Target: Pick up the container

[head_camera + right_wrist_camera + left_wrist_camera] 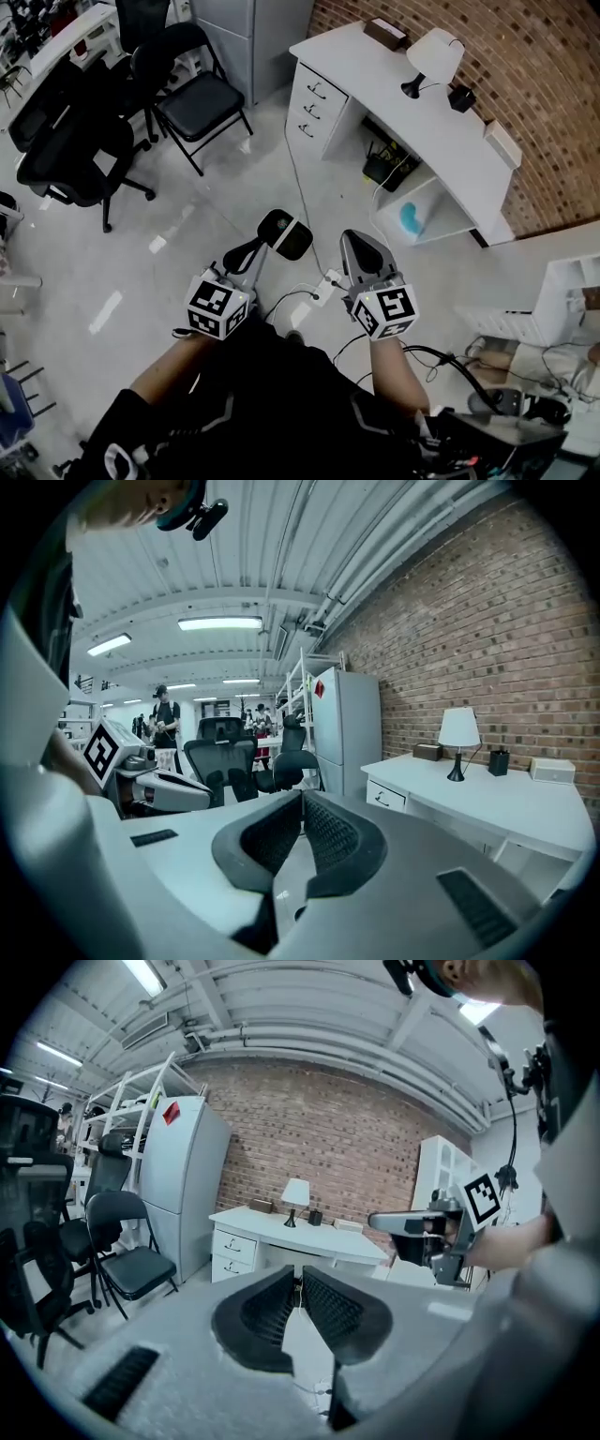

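I held both grippers out over the floor (187, 234), side by side and near each other, and neither carried anything. My left gripper (284, 232) had its jaws drawn together; in the left gripper view (298, 1283) the ribbed pads met at their tips with nothing between them. My right gripper (361, 251) was just as narrow, its pads closed tip to tip on nothing in the right gripper view (302, 799).

The white worktop (375, 70) stood at about one o'clock from my hands, well apart from them, against the brick wall (525, 56). On it stood a lamp (433, 58) with a white shade. A brown box (385, 33) lay at eleven o'clock from the lamp, a small black cup (460, 97) just beside it at four o'clock, and a white box (503, 143) further along at five o'clock. Which of these was the container I could not tell. All of them rested on the worktop, untouched by me.

A drawer unit (314, 103) sat under the worktop's near end. A black folding chair (192, 94) stood at eleven o'clock from my grippers and a black office chair (70, 150) at ten o'clock. A white power strip (328, 281) lay on the floor between my two grippers.
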Tool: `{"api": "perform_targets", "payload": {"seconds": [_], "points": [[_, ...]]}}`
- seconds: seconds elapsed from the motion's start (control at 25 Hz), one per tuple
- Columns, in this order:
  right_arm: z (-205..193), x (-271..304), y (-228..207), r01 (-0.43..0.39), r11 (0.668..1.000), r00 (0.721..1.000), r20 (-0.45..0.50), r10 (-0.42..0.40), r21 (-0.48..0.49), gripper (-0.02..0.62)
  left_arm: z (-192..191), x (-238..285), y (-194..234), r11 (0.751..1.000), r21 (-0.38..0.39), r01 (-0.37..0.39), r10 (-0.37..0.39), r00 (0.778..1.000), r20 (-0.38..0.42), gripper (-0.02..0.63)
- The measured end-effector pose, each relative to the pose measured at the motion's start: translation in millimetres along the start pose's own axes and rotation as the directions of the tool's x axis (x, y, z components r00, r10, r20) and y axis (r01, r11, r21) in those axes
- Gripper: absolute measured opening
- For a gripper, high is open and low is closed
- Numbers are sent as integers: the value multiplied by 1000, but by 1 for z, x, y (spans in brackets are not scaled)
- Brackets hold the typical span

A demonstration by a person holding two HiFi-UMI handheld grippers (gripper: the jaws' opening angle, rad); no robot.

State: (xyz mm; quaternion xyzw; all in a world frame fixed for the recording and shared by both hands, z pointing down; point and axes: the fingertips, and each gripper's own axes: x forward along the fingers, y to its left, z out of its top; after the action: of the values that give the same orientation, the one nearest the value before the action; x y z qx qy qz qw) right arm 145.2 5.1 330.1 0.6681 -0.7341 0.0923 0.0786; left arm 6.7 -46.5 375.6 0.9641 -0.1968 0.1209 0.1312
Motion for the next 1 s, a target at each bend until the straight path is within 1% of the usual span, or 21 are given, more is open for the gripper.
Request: {"api": "perform_targets", "payload": {"seconds": [0.04, 0.12, 0.16, 0.24, 0.36, 0.44, 0.56, 0.72, 0.76, 0.8, 0.84, 0.88, 1.0], "points": [[-6, 5, -2, 6, 1000, 1000, -18, -6, -7, 9, -5, 6, 5, 1000, -3, 11, -12, 1000, -17, 29], [-22, 18, -6, 8, 1000, 998, -65, -10, -26, 9, -19, 20, 13, 999, -26, 41, -42, 998, -56, 107], [-30, 25, -6, 2, 999, 996, -90, -5, -37, 9, -27, 26, 18, 998, -43, 55, -58, 995, -76, 128], [-45, 39, -6, -18, 998, 991, -134, 10, -54, 9, -41, 38, 29, 995, -69, 77, -84, 990, -113, 130], [-67, 60, -6, -42, 996, 981, -190, 26, -78, 9, -63, 56, 46, 990, -84, 111, -124, 978, -170, 135], [-84, 72, -6, -61, 993, 971, -235, 35, -104, 9, -80, 66, 54, 988, -98, 121, -139, 969, -204, 143], [-110, 89, -6, -117, 985, 951, -299, 74, -129, 11, -104, 77, 64, 988, -124, 89, -117, 963, -244, 144], [-140, 118, -23, -169, 977, 929, -352, 114, -130, 13, -131, 98, 73, 992, -107, 73, -102, 948, -303, 153], [-148, 125, -27, -186, 976, 921, -366, 131, -117, 23, -138, 103, 74, 993, -101, 68, -96, 944, -315, 156], [-157, 133, -29, -210, 972, 911, -383, 156, -102, 59, -145, 107, 76, 994, -96, 57, -86, 940, -330, 156], [-168, 140, -31, -240, 966, 897, -401, 184, -93, 126, -153, 111, 77, 995, -95, 42, -73, 935, -348, 160], [-179, 146, -32, -273, 957, 882, -422, 209, -96, 139, -162, 114, 78, 995, -99, 27, -61, 929, -366, 163], [-217, 158, -37, -377, 918, 828, -491, 272, -127, 140, -190, 130, 77, 993, -117, -14, -35, 913, -406, 169]]}}
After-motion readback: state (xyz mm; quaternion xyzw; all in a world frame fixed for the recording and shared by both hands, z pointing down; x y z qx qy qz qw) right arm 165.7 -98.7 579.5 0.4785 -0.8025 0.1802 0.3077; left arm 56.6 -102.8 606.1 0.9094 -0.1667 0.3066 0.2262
